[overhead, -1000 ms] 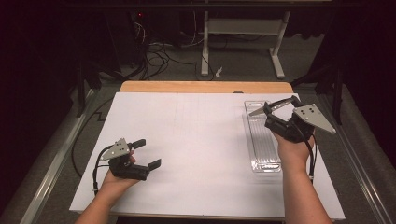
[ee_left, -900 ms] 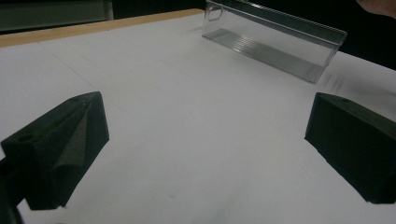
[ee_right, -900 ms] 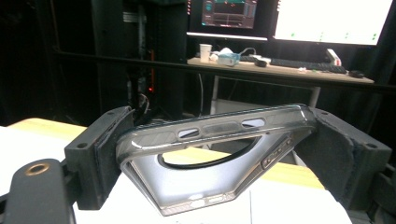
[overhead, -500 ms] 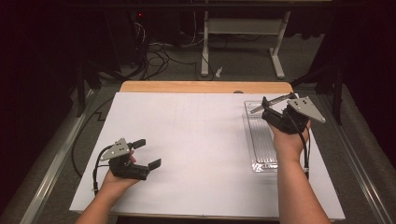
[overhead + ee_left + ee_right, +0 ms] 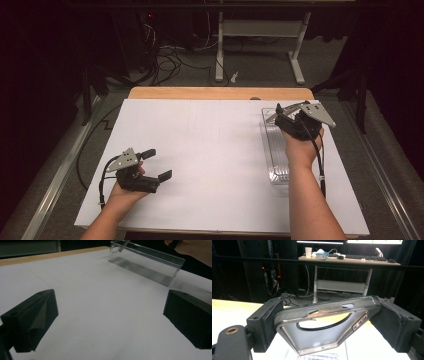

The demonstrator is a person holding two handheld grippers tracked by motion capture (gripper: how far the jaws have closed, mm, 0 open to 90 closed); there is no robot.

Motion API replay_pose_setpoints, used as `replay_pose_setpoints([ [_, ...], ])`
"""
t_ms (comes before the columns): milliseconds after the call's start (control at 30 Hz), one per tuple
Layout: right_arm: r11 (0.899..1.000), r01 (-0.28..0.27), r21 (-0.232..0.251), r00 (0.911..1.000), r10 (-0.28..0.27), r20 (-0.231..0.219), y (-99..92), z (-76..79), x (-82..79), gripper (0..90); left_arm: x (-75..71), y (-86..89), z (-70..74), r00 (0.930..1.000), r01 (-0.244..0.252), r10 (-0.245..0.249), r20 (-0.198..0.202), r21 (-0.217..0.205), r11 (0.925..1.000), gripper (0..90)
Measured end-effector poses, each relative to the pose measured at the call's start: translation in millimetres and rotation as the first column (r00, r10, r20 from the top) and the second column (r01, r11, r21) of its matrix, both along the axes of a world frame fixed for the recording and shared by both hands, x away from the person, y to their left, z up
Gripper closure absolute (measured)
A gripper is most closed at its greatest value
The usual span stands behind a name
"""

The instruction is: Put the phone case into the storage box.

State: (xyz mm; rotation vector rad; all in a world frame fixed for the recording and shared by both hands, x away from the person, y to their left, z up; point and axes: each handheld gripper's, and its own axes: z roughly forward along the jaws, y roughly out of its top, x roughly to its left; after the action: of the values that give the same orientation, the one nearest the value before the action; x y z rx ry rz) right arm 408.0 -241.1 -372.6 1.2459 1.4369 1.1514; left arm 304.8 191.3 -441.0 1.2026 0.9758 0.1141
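Phone case (image 5: 324, 327), clear smoky plastic with a ring and camera cutout; probably light, slightly flexy, slick, so pinching across its long side edges looks best. Held tilted in the right gripper (image 5: 290, 119), jaws clamped on both edges, over the far end of the clear tray (image 5: 276, 150) at the table's (image 5: 200, 140) right. Left gripper (image 5: 152, 164) rests near-left, jaws wide, nothing in them.
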Motion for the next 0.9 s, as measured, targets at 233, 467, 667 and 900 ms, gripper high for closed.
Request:
replay_pose_setpoints([
  [233, 1.0, 0.008, -0.003, 0.9996, -0.008, -0.026, 2.9, -7.2, 5.6, 14.6, -0.4, 0.3, 0.3, 1.0, -0.002, 0.002, -0.001, -0.007, 1.0, 0.7],
  [467, 1.0, 0.017, -0.003, 0.9987, -0.017, -0.049, 2.2, -11.9, 10.7, 14.6, -0.2, 0.2, 0.1, 1.0, 0.0, 0.0, -0.001, -0.005, 1.0, 0.7],
  [667, 1.0, 0.026, 0.008, 0.9977, -0.026, -0.063, 2.3, -15.5, 14.6, 14.7, -0.2, 0.6, 0.2, 1.0, 0.0, 0.0, -0.003, -0.008, 1.0, 0.7],
  [900, 0.999, 0.036, 0.018, 0.9961, -0.035, -0.081, 2.2, -18.4, 18.5, 14.6, -0.5, 1.2, 0.6, 1.0, -0.002, 0.002, 0.002, -0.013, 0.9999, 0.8],
])
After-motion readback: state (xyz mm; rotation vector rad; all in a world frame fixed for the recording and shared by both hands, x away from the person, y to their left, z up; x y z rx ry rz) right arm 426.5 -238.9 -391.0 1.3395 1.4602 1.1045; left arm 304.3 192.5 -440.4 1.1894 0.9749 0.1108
